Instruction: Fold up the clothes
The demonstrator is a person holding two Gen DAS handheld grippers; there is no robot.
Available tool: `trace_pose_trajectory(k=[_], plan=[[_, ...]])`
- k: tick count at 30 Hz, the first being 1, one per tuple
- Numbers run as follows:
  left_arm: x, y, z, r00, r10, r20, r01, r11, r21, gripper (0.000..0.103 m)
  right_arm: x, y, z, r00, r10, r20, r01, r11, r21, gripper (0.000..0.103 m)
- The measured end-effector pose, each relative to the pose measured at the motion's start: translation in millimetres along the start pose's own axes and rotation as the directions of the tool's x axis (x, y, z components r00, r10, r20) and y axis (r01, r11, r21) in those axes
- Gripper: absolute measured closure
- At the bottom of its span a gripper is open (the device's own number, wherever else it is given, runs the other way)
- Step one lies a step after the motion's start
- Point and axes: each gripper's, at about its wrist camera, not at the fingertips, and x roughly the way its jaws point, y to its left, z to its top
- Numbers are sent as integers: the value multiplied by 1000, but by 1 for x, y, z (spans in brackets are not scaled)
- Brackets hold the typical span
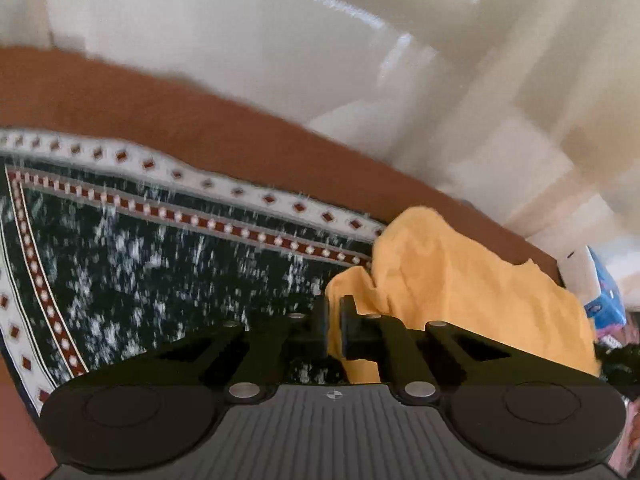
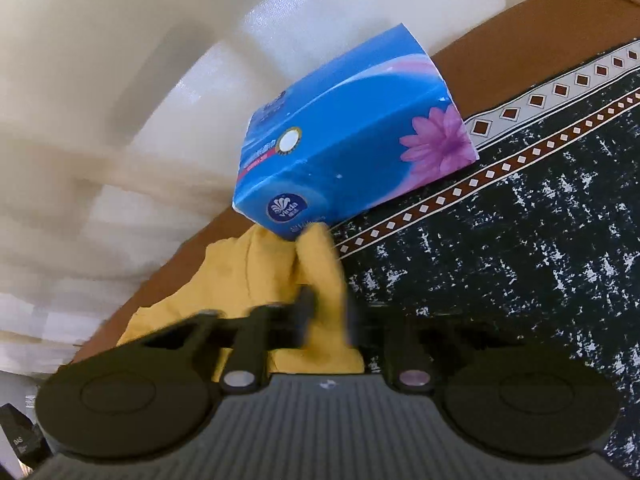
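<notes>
A yellow cloth (image 1: 460,280) lies crumpled at the edge of a dark patterned cover (image 1: 140,264). My left gripper (image 1: 335,312) is shut on a fold at the cloth's near left corner, and the rest of the cloth spreads right behind its fingers. In the right wrist view the same yellow cloth (image 2: 256,276) bunches up ahead and to the left. My right gripper (image 2: 329,314) is blurred by motion, with a thick fold of the cloth pinched between its fingers. The cloth's far tip touches a blue tissue box (image 2: 352,140).
The blue tissue box (image 1: 604,296) stands on the cover's white diamond-patterned border (image 2: 532,104). A brown surface (image 1: 160,108) rims the cover, with pale floor tiles (image 1: 280,32) beyond its edge. More dark patterned cover (image 2: 520,240) stretches to the right.
</notes>
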Motion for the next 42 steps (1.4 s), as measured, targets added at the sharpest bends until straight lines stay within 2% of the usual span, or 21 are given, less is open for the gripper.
trace_pose_trajectory(k=[4, 7, 9, 12, 16, 17, 18, 19, 20, 21, 22, 24, 25, 28, 32, 34, 37, 42], plan=[[-21, 0, 11, 997, 18, 71, -20, 999, 28, 103, -16, 11, 4, 999, -7, 51, 11, 998, -69, 98], [-30, 5, 22, 994, 48, 95, -54, 997, 55, 103, -32, 25, 6, 993, -49, 109, 70, 977, -203, 100], [-31, 9, 29, 993, 63, 102, -69, 996, 59, 103, -33, 28, 6, 987, -80, 138, 112, 964, -243, 100], [-22, 13, 31, 992, 103, 73, -108, 991, 73, 103, -22, 26, 5, 980, -140, 144, 174, 949, -262, 100], [-7, 22, 21, 990, 135, 29, -137, 987, 80, 103, -2, 13, 0, 972, -219, 88, 235, 934, -270, 99], [-7, 25, 20, 991, 131, 19, -132, 989, 67, 98, 4, 10, 0, 970, -233, 68, 242, 935, -259, 98], [-6, 28, 20, 992, 128, 8, -128, 990, 55, 70, 6, 7, 0, 969, -238, 63, 247, 939, -240, 93], [-9, 31, 19, 991, 135, 6, -135, 990, 45, 66, 3, 6, 0, 968, -239, 77, 250, 942, -223, 85], [-16, 34, 20, 988, 152, 12, -153, 987, 39, 54, -3, 6, 0, 966, -238, 98, 254, 943, -214, 80], [-24, 36, 20, 985, 173, 19, -173, 984, 34, 49, -11, 7, 0, 963, -241, 119, 263, 939, -220, 68], [-36, 38, 19, 986, 166, 28, -167, 986, 28, 48, -20, 8, 0, 959, -245, 141, 273, 934, -230, 62], [-62, 41, 14, 990, 130, 46, -131, 991, 17, 48, -43, 12, -4, 959, -230, 166, 267, 927, -261, 62], [-77, 39, 7, 994, 100, 49, -102, 994, 29, 48, -55, 12, -7, 964, -210, 165, 250, 929, -275, 62], [-119, 26, -27, 999, 1, 33, -3, 996, 87, 35, -97, 13, -33, 985, -123, 118, 155, 932, -326, 62], [-154, 9, -107, 995, -76, -65, 85, 984, 158, 32, -135, 5, -99, 998, -53, 28, 60, 927, -371, 55], [-165, 7, -152, 989, -89, -119, 105, 984, 141, 31, -154, 0, -132, 1000, -21, -18, 12, 921, -390, 55], [-174, 11, -210, 978, -100, -185, 115, 991, 69, 31, -172, -16, -179, 997, -17, -82, -15, 928, -373, 55], [-182, 16, -275, 970, -112, -217, 105, 993, -46, 31, -191, -49, -243, 984, -30, -176, -29, 947, -320, 55]])
